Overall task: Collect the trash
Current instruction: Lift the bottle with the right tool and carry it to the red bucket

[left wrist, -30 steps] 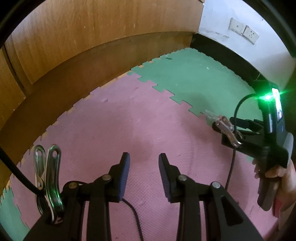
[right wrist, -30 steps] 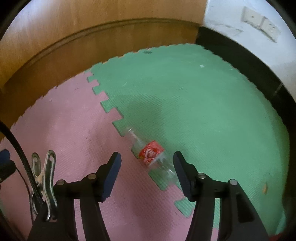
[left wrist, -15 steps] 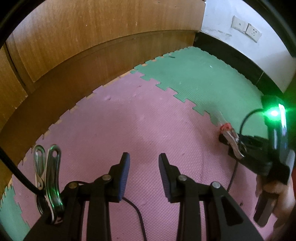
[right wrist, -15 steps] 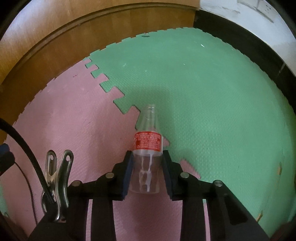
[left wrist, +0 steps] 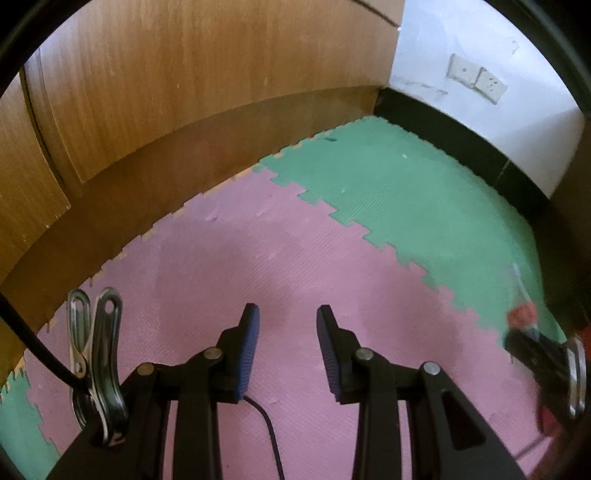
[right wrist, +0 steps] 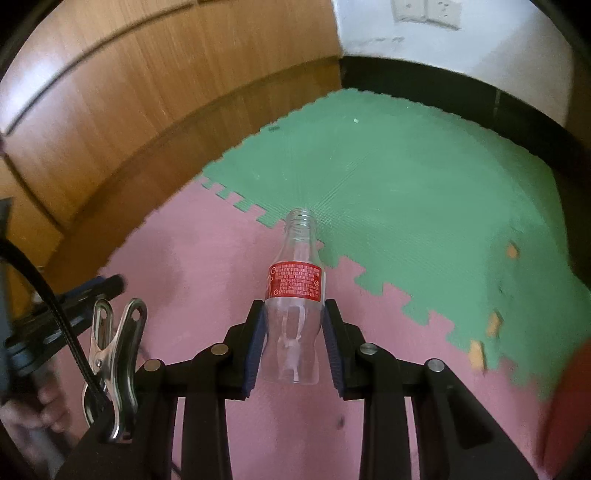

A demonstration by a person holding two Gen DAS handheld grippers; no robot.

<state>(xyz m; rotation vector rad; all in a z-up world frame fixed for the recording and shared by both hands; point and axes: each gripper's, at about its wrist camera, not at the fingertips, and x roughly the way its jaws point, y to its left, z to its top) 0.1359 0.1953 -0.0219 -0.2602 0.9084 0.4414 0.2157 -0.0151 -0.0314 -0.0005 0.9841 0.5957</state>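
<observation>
A clear, empty plastic bottle (right wrist: 295, 280) with a red label and no cap sits between the blue pads of my right gripper (right wrist: 293, 308). The gripper is shut on the bottle's lower body, and the neck points away from the camera, above the floor mat. In the left wrist view the same bottle (left wrist: 522, 314) shows blurred at the far right edge, with the right gripper's dark frame behind it. My left gripper (left wrist: 286, 312) hangs over the pink mat, jaws apart with nothing between them.
Pink foam mat (left wrist: 229, 266) joins green foam mat (right wrist: 406, 177) along a toothed seam. Wooden panelling (left wrist: 184, 81) and a white wall with sockets (right wrist: 424, 11) close off the far side. Orange scraps (right wrist: 493, 325) lie on the green mat. Something red (right wrist: 569, 406) is at the lower right.
The right gripper closed on the bottle that lay on the floor, then lifted it and rolled, so the neck now points straight ahead. The left gripper rose a little.
</observation>
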